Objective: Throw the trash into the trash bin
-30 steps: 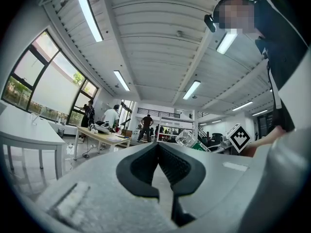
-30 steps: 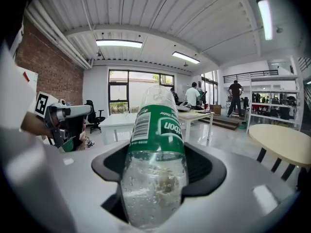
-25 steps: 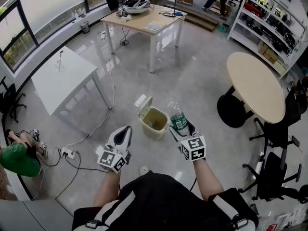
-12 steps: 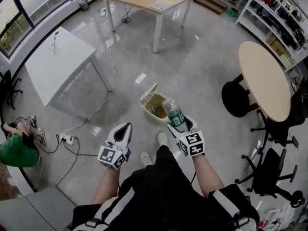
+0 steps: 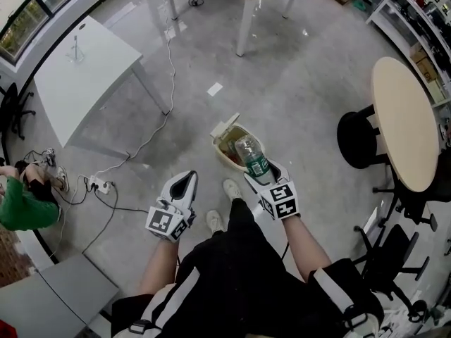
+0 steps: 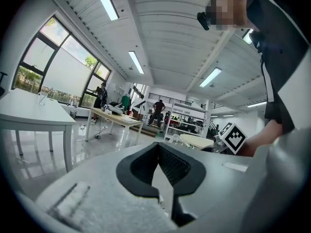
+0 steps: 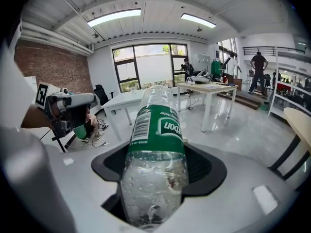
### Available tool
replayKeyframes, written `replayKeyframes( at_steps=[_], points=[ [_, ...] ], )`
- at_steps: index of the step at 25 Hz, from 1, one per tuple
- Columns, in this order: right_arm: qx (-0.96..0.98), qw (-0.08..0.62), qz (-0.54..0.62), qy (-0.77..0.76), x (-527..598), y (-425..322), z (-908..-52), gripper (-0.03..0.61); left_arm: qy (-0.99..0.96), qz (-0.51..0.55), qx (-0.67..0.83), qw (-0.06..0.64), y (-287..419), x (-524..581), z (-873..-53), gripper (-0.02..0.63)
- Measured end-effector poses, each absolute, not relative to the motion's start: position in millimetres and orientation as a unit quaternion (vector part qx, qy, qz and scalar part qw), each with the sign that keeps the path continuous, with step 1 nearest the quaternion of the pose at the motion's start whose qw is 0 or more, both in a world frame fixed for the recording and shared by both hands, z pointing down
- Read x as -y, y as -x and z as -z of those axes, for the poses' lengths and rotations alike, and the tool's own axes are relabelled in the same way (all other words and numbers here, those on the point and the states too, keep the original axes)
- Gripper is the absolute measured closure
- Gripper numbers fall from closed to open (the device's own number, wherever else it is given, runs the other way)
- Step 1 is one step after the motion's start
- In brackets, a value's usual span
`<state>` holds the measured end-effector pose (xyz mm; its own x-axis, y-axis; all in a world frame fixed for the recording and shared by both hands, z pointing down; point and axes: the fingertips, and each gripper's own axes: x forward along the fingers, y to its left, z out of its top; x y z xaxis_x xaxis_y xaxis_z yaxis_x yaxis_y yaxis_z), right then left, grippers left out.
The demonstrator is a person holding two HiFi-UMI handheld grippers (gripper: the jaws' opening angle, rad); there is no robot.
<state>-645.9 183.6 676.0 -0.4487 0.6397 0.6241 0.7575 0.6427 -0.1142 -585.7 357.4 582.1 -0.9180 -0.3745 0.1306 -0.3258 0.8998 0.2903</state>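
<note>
A small beige trash bin stands on the grey floor with its lid flipped open to the far left. My right gripper is shut on a clear plastic bottle with a green label, neck pointing forward. In the head view the bottle overlaps the bin's near right rim. The right gripper view shows the bottle clamped between the black pads of the right gripper. My left gripper is shut and empty, to the left of the bin. In its own view the left gripper points across the room.
A white table stands to the left and a round wooden table to the right, with a black chair below it. Cables and a power strip lie on the floor. A person in green sits at far left.
Both grippers have come down toward the floor. The bottle has moved from beside the bin to over its near rim. The bin looks closer under me.
</note>
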Motion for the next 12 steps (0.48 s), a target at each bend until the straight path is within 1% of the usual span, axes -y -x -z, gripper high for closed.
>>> replayKeyframes(
  at_steps=[7,12],
  points=[
    [0.823,0.355,0.114,0.429,-192,686,-706,0.252,-0.177,0.132,0.970,0.098,645,-347,-597,0.614],
    [0.805,0.384,0.123,0.435,-193,698,-738,0.252,-0.182,0.135,0.965,0.128,670,-336,-626,0.614]
  ],
)
